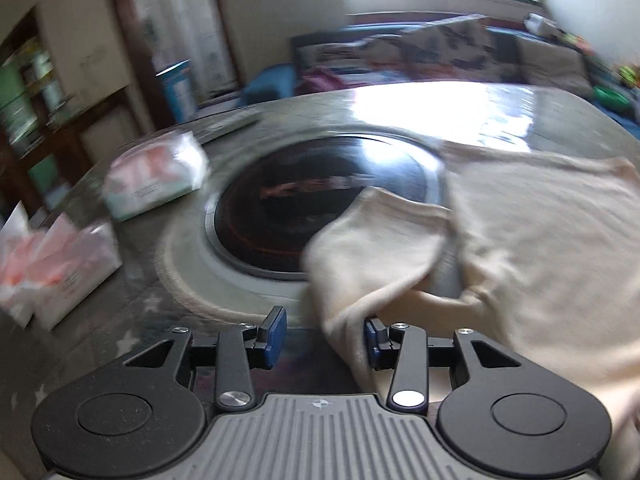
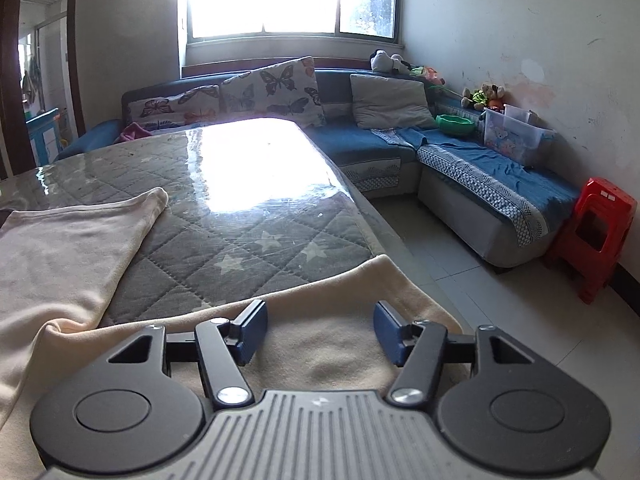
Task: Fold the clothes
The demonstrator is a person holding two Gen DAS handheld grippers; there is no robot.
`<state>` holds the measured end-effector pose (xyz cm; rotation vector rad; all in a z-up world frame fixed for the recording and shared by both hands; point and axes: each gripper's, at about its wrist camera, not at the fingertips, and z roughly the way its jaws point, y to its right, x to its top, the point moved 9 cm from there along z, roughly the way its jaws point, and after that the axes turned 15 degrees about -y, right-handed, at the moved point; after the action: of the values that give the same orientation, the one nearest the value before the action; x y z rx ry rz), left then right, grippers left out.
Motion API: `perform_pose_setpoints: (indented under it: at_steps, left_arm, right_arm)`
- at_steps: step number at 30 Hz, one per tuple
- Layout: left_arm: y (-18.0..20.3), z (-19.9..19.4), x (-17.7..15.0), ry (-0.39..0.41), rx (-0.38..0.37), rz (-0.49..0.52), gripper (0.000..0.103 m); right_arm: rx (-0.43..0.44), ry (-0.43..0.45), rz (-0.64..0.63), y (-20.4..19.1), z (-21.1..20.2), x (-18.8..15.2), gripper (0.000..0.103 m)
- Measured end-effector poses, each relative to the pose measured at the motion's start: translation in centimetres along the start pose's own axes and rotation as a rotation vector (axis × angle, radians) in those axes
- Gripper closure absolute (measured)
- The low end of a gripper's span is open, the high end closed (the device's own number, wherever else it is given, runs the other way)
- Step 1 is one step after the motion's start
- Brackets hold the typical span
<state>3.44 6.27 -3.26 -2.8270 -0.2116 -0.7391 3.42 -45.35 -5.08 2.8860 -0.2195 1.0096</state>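
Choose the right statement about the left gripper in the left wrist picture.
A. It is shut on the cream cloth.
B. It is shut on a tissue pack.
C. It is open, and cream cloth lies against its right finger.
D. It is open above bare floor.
C: the left gripper has its jaws apart, and a fold of the cream garment hangs between them, against the right finger, over the table.

Both the left gripper [image 1: 326, 338] and the right gripper [image 2: 320, 332] look alike: matte black linkage arms, round black hubs, silver screws, blue pads [image 2: 254, 330], ribbed grey housing
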Motion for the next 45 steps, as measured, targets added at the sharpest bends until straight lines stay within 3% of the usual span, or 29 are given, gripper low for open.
perform_pose_setpoints:
  at_steps: [5,14,22,24,29,32,37,45]
  left_arm:
    - [-4.0,0.7,0.1,-0.014,0.001,-0.191,0.059]
    - [-9.3,0.5,-2.4,-0.018,0.043,-0.388,0.052]
    - [-7.6,-0.2,-2.6,0.032,0.096,-0.270,0.049]
    - [-6.4,-0.6,-2.1,0.064,0.137,-0.192,0.048]
    - [-5.0,-0.4,-1.1,0.059,0.099,-0.143,0.045]
    - [-6.3,-0.2,-0.4,0.069,0.154,-0.210,0.044]
    - [-10.4,1.2,-1.2,-0.014,0.123,-0.420,0.043]
    - [-13.2,1.1,-2.9,-0.013,0.134,-0.518,0.038]
  right_arm:
    - [-0.013,0.016,-0.008,0.1,0.0,-0.1,0.036]
    - [-0.012,0.019,-0.003,0.3,0.2,0.0,0.034]
    - [-0.012,0.020,-0.012,0.2,0.2,0.0,0.033]
    - [-0.014,0.022,-0.016,0.1,0.2,0.0,0.033]
    - [-0.011,0.024,-0.006,0.1,0.2,-0.1,0.031]
    - [-0.010,0.026,-0.004,0.1,0.2,-0.1,0.031]
    - [-0.010,0.029,0.001,0.3,0.2,-0.2,0.031]
    - [-0.011,0.029,0.003,0.4,0.2,-0.2,0.031]
